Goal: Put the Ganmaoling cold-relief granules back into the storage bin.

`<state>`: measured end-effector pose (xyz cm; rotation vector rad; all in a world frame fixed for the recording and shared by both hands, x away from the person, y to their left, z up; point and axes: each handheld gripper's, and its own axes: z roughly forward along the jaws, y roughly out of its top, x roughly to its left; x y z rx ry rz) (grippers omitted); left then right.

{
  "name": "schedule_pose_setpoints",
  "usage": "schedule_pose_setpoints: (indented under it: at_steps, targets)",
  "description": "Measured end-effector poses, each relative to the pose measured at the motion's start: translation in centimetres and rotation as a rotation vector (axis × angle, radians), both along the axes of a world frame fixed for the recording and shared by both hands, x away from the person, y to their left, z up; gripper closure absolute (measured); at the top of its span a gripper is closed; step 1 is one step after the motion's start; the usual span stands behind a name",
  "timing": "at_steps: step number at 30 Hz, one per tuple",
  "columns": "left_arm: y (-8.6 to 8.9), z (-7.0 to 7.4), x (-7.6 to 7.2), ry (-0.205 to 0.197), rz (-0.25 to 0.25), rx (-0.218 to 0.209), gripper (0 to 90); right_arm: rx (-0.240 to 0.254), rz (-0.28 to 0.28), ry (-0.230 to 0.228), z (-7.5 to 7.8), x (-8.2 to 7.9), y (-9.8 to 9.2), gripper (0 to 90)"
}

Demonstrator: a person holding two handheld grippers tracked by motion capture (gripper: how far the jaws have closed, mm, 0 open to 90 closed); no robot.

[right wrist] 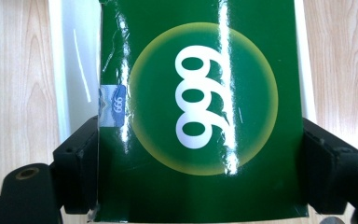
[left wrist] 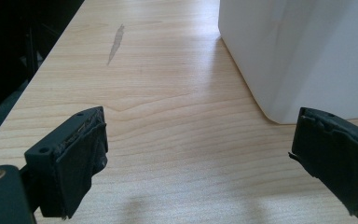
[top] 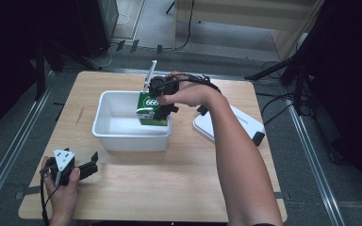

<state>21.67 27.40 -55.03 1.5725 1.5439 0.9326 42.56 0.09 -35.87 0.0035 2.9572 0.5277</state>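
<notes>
Squarely between right hand-held gripper pads: green box.

The tub sits mid-worktop; the box hangs at its right end, seemingly inside; a lid lies right of it.

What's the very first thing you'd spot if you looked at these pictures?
The green box with white 999 on it jumps out: the right gripper clamps it by its sides, above the right end of the white tub mid-table. The left gripper rests open near the wooden table's front left corner, and a white lid lies right of the tub.
</notes>
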Motion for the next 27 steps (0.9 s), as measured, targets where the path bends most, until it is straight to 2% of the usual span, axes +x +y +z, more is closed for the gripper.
schedule_pose_setpoints:
  at_steps: [27]
  targets:
    - [0.0,0.0,0.0,-0.002,0.001,-0.004,4.1,-0.033,0.018,-0.011,-6.2,0.9,0.9,15.5]
